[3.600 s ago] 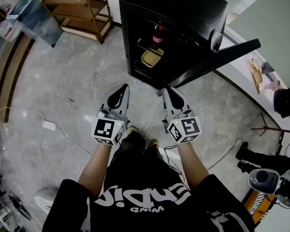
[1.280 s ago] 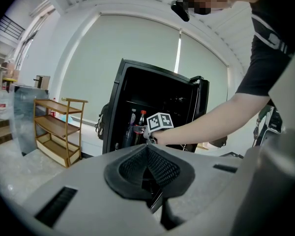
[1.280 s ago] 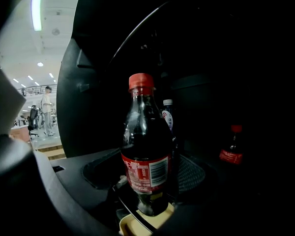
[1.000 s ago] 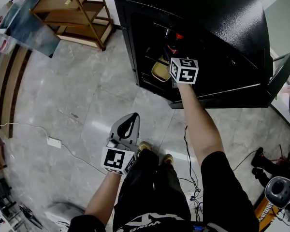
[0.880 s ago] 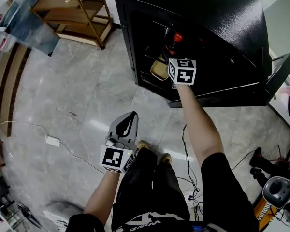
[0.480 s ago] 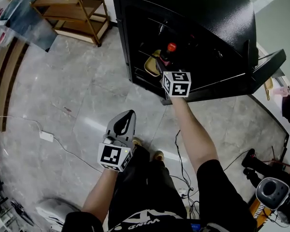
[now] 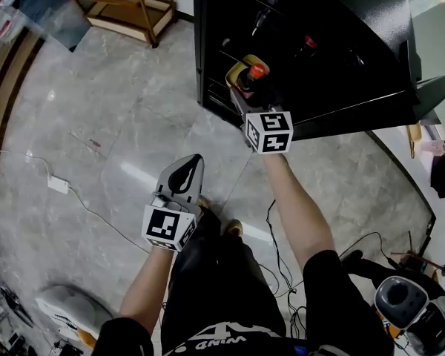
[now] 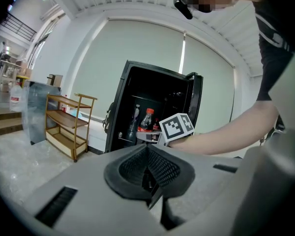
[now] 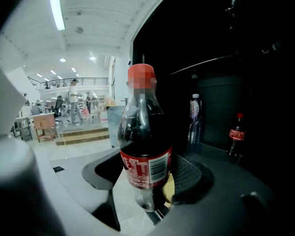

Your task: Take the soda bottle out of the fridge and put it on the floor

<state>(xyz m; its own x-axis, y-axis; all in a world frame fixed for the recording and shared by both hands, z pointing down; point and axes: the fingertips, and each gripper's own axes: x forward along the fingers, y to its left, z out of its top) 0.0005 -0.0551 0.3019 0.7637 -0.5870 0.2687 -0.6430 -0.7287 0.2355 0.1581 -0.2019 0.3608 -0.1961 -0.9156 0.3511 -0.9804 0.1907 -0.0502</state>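
soda bottle (image 9: 144, 165) (upright), in right gripper (image 7: 246, 95)

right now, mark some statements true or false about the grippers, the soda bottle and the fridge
1. The right gripper is shut on the soda bottle. True.
2. The left gripper also holds a bottle. False: its jaws are together with nothing between them.
3. The soda bottle stands on the floor. False: it is held up off the floor in the right gripper, by the opening of the fridge.
4. Other bottles stand inside the fridge. True: a clear bottle and a small red-capped bottle show there.
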